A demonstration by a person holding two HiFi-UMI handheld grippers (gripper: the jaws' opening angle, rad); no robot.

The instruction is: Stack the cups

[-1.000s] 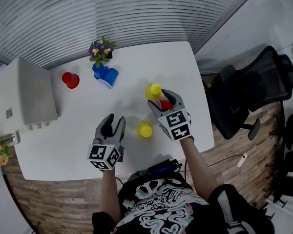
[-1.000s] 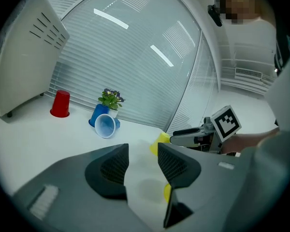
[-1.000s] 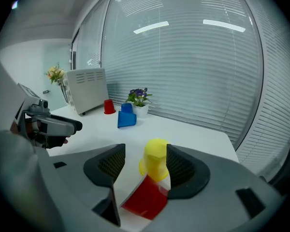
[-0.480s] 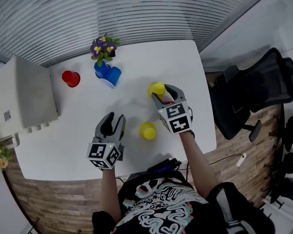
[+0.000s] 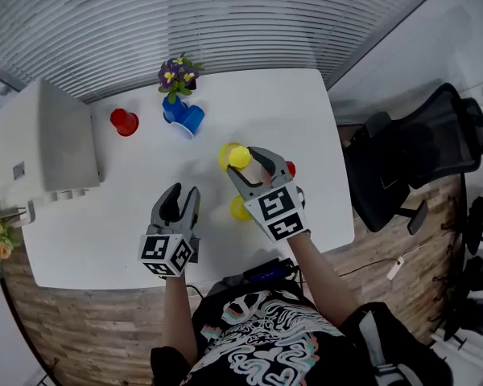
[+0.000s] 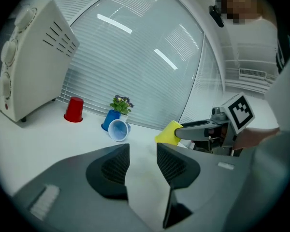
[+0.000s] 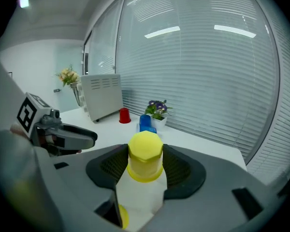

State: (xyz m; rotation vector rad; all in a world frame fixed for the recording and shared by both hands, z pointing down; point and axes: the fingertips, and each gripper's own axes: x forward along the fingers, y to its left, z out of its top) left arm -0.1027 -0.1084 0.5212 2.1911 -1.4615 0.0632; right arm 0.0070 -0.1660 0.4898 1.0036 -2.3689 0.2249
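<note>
My right claw (image 5: 247,161) has just clenched on a yellow cup (image 7: 145,154) above the worktop (image 5: 290,103). It looks light and crushable, so I'd squeeze its sidewalls gently. The left claw (image 5: 177,205) is released.

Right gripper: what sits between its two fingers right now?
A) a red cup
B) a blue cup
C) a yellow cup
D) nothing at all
C: in the right gripper view, the right gripper has its fingers, which have just been closing, pressed on either side of a yellow cup.
</note>
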